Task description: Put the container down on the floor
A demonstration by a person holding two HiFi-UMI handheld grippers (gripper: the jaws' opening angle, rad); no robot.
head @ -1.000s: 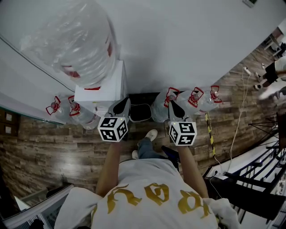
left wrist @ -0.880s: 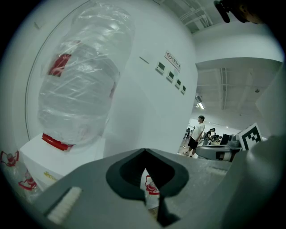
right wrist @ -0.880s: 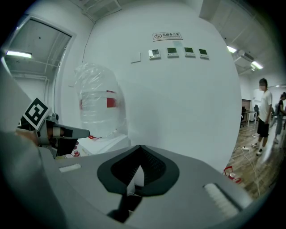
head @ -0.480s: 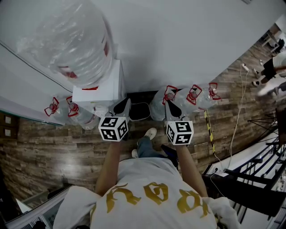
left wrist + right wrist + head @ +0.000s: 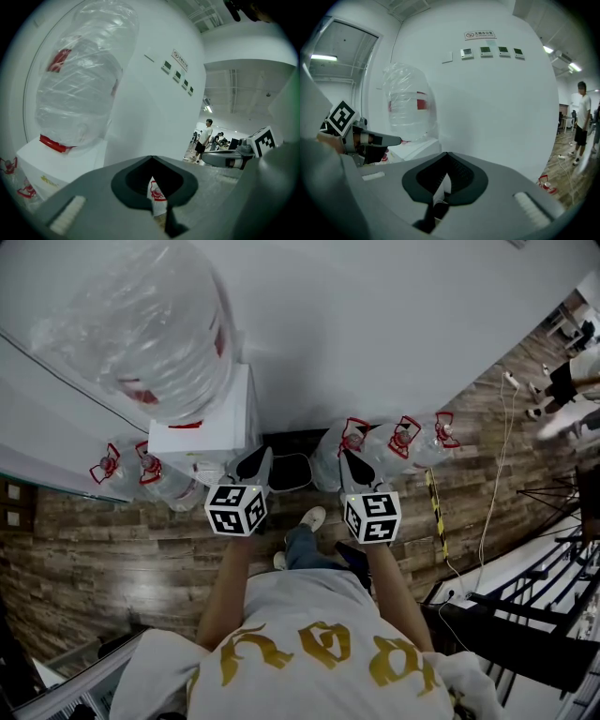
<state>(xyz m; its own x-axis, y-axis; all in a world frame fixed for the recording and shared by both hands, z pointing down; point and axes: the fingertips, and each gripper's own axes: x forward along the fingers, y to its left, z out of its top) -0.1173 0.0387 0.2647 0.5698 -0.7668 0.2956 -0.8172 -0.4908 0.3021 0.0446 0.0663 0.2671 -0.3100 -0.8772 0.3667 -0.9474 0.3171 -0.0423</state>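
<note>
Wood floor (image 5: 112, 549) by the wall bears several small containers (image 5: 403, 442), while a big wrapped container (image 5: 159, 324) sits atop the dispenser (image 5: 202, 432); which one the task means, we cannot tell. Our left gripper (image 5: 265, 454) and right gripper (image 5: 344, 456) are closed on nothing, levelled toward the dispenser, free for a grasp.

Large clear plastic water bottle (image 5: 155, 320): wrapped in glossy, crinkled transparent film. White box-shaped dispenser cabinet (image 5: 202, 432): smooth, slight sheen. White wall (image 5: 394, 324): smooth, matt. Brown plank floor (image 5: 112, 549): wood grain, low satin sheen. Left gripper (image 5: 151, 158) and right gripper (image 5: 447, 154): jaws of matt grey plastic, finely textured. White T-shirt (image 5: 309, 634): soft cloth, gold print.
</note>
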